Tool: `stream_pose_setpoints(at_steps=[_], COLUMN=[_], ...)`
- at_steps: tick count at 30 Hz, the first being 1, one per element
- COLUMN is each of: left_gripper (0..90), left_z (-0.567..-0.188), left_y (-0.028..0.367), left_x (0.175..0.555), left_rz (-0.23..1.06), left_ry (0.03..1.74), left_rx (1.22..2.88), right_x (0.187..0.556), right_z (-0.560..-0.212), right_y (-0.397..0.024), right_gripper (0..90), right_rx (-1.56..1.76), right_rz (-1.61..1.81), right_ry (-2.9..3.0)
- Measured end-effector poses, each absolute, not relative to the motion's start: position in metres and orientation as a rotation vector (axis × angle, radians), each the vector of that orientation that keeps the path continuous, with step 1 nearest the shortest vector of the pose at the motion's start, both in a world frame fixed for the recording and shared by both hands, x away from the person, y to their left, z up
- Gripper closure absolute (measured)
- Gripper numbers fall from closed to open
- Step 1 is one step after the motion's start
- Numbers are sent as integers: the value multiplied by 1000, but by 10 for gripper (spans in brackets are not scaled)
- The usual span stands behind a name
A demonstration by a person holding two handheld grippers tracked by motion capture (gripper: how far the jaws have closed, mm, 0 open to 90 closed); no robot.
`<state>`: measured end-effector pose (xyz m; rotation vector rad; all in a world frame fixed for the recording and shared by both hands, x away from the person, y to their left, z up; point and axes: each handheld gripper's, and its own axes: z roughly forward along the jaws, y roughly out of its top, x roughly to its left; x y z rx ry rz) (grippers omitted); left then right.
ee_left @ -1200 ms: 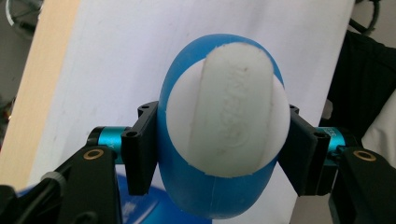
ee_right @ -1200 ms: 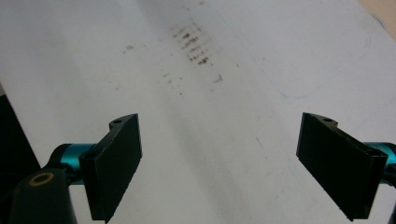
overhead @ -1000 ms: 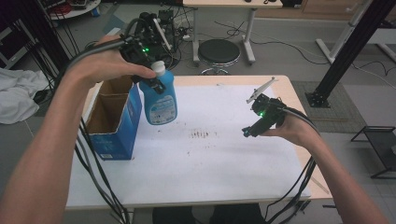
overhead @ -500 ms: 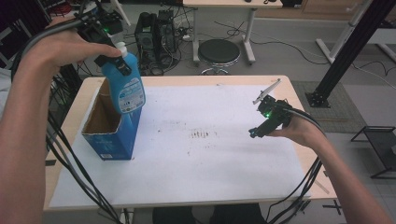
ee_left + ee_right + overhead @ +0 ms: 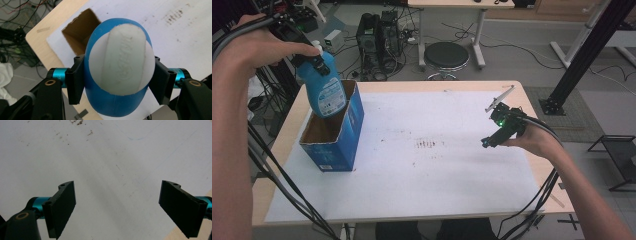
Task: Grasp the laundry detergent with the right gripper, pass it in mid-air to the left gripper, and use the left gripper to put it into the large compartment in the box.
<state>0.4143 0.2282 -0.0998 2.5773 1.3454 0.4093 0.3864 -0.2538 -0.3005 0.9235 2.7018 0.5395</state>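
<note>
The blue bottle is pinched near its white cap by the left gripper and is held tilted above the open top of the blue cardboard box, at the table's left side; the right gripper is held over the white sheet, its jaws spread, nothing between them.

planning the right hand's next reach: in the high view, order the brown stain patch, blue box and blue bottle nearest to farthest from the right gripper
From the right gripper:
1. Brown stain patch, mid-table on the white sheet.
2. Blue box, left side of the table, open top.
3. Blue bottle, above the box, clamped in the left gripper.
</note>
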Motion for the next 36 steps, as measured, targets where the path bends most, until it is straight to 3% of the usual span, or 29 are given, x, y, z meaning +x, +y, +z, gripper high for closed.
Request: stream_pose_setpoints(at_steps=[17,36], left_gripper=[375,375], left_z=[-150,-226], left_y=[243,249], left_x=[413,414], left_rz=[289,167], left_ry=[1417,1363], left_rx=[2547,2647], right_x=[381,379], right_z=[-305,-314], right_y=[-255,-251], right_gripper=[133,133], right_rx=[927,916], right_rz=[504,463], right_ry=[2700,2721])
